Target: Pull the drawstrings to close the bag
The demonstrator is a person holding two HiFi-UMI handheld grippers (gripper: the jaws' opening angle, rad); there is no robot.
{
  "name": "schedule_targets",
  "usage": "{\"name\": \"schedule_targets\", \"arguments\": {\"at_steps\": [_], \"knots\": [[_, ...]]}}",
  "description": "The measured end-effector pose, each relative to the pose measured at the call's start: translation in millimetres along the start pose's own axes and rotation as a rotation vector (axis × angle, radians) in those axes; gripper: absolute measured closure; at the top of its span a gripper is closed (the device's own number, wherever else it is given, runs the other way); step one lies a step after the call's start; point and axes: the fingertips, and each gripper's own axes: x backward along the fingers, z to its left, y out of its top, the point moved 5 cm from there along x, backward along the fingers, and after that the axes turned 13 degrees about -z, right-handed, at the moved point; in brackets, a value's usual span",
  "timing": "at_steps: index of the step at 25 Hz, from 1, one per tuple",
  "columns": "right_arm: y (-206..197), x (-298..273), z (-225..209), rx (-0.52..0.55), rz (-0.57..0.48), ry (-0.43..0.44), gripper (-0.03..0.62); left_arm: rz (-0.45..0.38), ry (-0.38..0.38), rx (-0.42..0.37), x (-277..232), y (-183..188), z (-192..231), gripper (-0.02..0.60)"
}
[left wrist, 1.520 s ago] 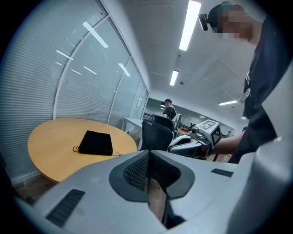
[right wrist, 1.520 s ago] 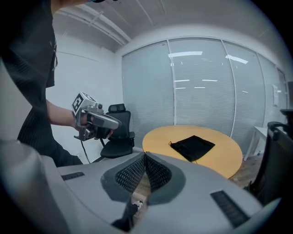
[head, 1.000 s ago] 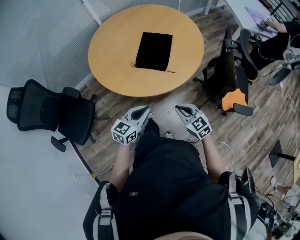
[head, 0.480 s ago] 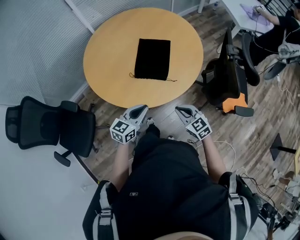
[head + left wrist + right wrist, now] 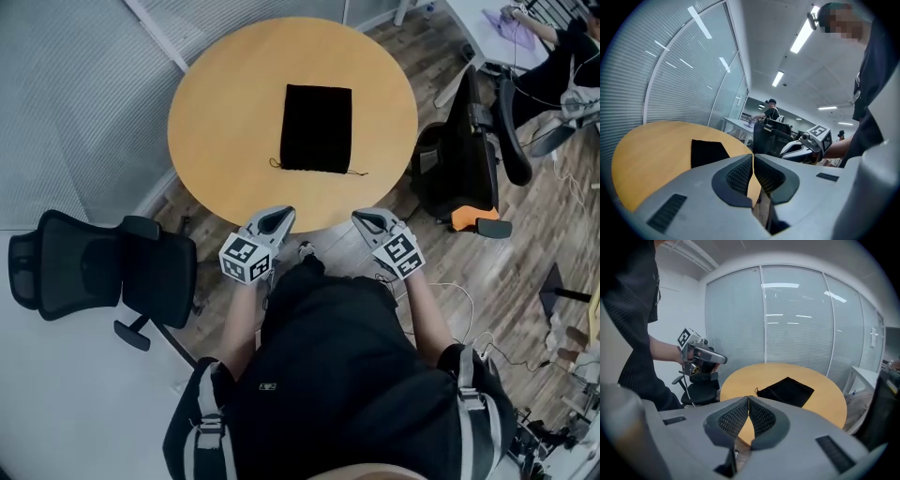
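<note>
Your room: a glass-walled office with a wood-plank floor (image 5: 534,216).
A round wooden table (image 5: 225,103) stands ahead of you, with a black office chair (image 5: 94,267) to its left and another chair (image 5: 464,159), orange at its base, to its right. Ribbed blinds (image 5: 679,75) cover the curved glass, and strip lights (image 5: 804,35) run overhead.

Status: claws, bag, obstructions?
Both shut, empty: left claw, right claw, at near edge of table. Black bag flat, drawstrings untouched. Nothing between claws and bag.
</note>
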Motion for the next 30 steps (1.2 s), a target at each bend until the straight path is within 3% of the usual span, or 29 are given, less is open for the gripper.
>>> {"name": "schedule_targets", "arguments": {"at_steps": [9, 23, 30], "knots": [[-3.6, -22.5, 1.3, -0.018, 0.033, -0.055, 0.534, 0.014, -0.013, 0.008, 9.2, -1.7, 40.6, 0.561], [-0.5, -47.0, -14.5, 0.012, 0.066, -0.042, 0.534, 0.000, 0.065, 0.042, 21.9, -11.1, 75.3, 0.561], [-13.3, -47.2, -41.3, -0.011, 0.085, -0.085, 0.534, 0.021, 0.082, 0.017, 9.0, -11.7, 92.1, 0.561]]}}
